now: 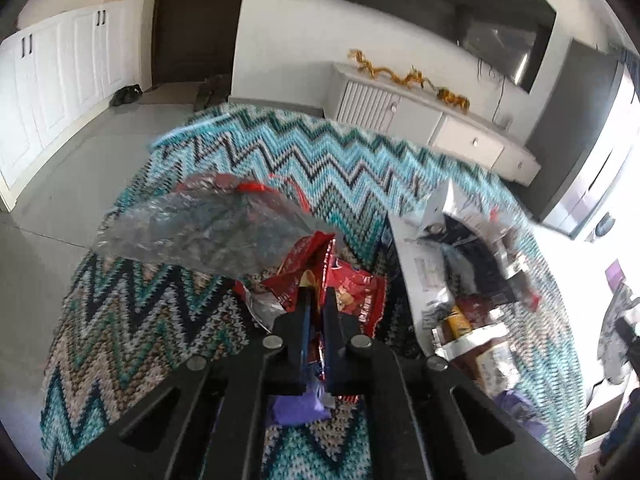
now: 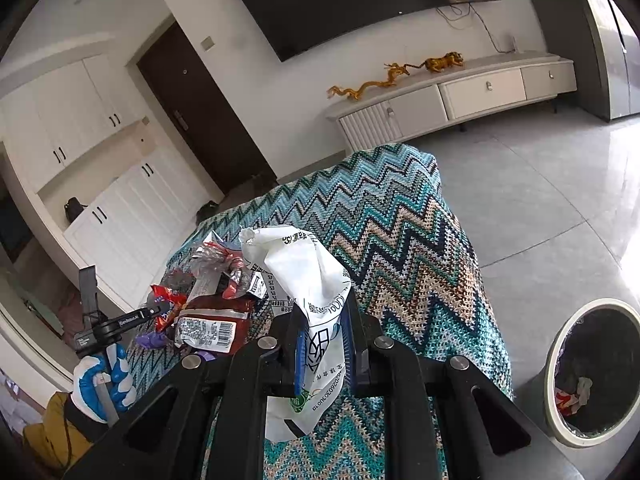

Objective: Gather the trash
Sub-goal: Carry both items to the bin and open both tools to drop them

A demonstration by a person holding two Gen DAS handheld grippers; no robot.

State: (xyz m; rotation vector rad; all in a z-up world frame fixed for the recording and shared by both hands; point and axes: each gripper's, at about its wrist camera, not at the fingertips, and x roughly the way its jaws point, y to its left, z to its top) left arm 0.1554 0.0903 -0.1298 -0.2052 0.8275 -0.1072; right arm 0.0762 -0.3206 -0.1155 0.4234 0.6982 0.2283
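Crinkly white plastic sits pinched between the blue-padded jaws of the right hand-held gripper (image 2: 323, 334): a white wrapper (image 2: 304, 280) with green and black print, held near its middle so both ends flop free above the zigzag blanket (image 2: 400, 232) that covers the table. It looks very light, limp and a little slick, so a grip across a fold or a bunched part should hold better than one on a flat edge. Its print is Chinese characters plus a run of digits, too small to read with certainty.

Left of that wrapper, the left hand-held gripper (image 1: 316, 296) is nearly pressed together on a red snack wrapper (image 1: 352, 292), from which a clear crumpled bag (image 1: 200, 232) fans upward; both seem feather-light and noisy, likely to slip if nipped only at a corner. A red packet (image 2: 216, 328) beside it shows a white label with a barcode. The gripper's body carries small white lettering I cannot make out.

Right of the white wrapper, down on the floor, stands the trash bin (image 2: 556, 360), lined in black, with some scraps already inside.
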